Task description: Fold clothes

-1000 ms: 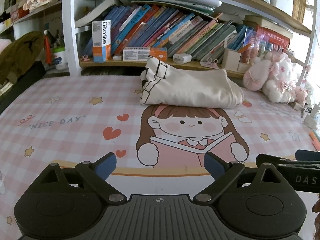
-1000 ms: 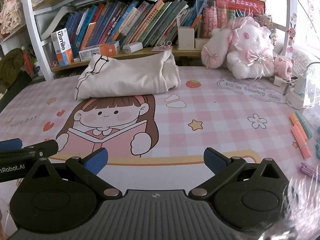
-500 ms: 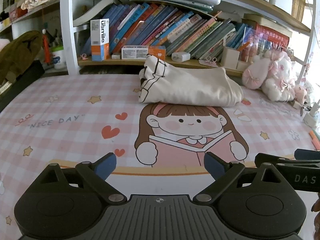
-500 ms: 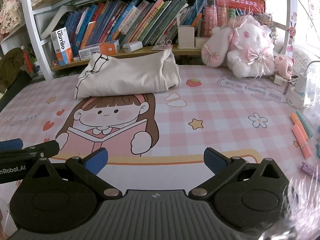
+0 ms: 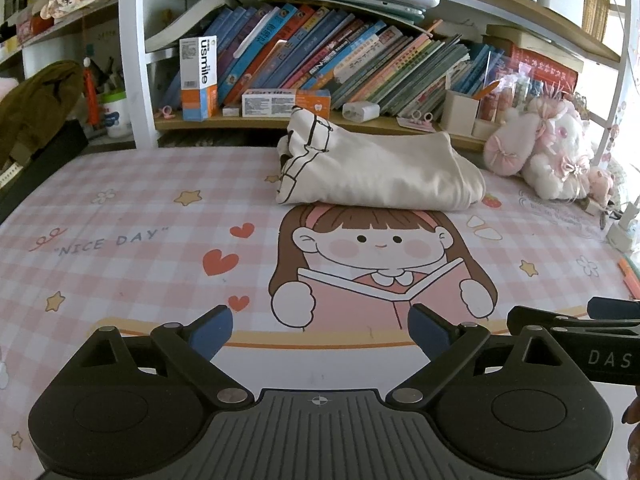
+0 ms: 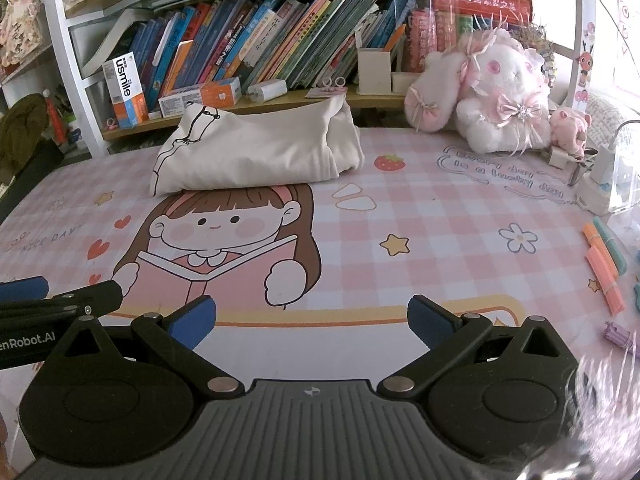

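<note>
The cream garment (image 5: 380, 172) lay in a folded bundle at the far edge of the desk (image 5: 120, 220), just before the bookshelf (image 5: 320, 120) and well apart from both tongs. The left tongs (image 5: 320, 330) and right tongs (image 6: 312, 320) hung near the desk's front edge, each spread wide and holding nothing. A careless reach could probably snag only the top layer and undo the fold, or shove the bundle against the shelf. A plush rabbit (image 6: 500, 96) sat beside it on the right; pens (image 6: 604, 268) lay further right. Nothing blocked the way between.
</note>
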`<state>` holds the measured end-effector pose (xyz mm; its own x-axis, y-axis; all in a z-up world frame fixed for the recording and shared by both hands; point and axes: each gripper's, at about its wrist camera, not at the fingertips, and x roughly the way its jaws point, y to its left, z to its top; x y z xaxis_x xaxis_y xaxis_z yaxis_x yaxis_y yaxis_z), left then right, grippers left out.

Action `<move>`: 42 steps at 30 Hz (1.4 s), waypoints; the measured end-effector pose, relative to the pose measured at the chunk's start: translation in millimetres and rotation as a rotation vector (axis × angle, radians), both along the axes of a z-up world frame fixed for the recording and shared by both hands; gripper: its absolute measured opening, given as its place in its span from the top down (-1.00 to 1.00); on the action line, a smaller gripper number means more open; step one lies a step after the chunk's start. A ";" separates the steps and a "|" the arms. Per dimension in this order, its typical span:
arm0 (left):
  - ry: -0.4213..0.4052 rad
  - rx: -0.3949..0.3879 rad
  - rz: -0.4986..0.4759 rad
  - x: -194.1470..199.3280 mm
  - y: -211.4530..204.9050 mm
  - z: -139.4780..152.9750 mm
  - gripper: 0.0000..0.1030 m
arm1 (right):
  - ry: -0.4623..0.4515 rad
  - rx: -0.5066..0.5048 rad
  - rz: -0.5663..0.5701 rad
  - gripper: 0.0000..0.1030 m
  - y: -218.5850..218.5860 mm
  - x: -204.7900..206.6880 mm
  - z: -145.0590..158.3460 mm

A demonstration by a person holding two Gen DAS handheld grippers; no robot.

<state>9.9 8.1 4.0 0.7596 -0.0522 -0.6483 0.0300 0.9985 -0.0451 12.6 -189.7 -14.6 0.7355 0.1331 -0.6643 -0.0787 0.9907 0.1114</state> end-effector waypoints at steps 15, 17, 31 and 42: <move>-0.002 -0.002 0.004 -1.1 1.0 -0.5 -0.87 | 0.002 0.000 0.003 -1.00 1.5 -0.5 -0.1; -0.001 -0.002 0.003 -0.8 1.2 -0.8 -0.87 | 0.002 0.000 0.003 -1.00 1.6 -0.5 -0.2; -0.003 -0.006 0.010 -1.4 2.1 -1.0 -0.87 | 0.003 0.000 0.005 -1.00 1.8 -0.5 -0.4; -0.005 -0.009 0.013 -1.2 2.2 -1.1 -0.87 | 0.001 -0.001 0.006 -1.00 2.3 -1.3 -0.1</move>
